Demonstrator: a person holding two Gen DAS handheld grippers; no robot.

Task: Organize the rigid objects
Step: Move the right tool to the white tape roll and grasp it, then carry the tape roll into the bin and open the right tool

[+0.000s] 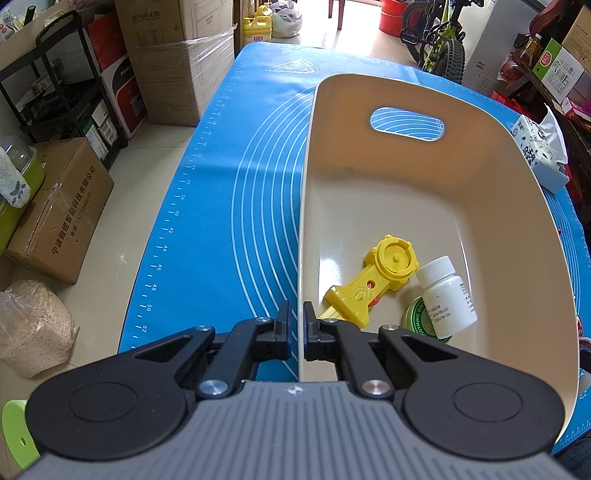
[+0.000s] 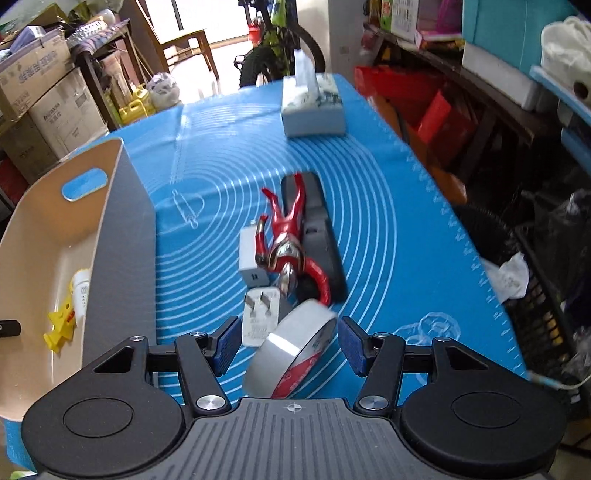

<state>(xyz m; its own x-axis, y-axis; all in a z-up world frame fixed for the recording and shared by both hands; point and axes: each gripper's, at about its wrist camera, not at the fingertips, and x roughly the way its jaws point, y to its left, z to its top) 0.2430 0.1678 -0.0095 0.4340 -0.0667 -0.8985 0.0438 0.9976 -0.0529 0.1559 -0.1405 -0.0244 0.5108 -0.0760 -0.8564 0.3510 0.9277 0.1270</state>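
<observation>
Bright daylight from the far doorway [image 1: 354, 22], fisheye-bent edges, slight blur.

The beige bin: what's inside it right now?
In the beige bin: a yellow toy, a white bottle and a green tin partly under the bottle. The gripper body hides the near end.
</observation>
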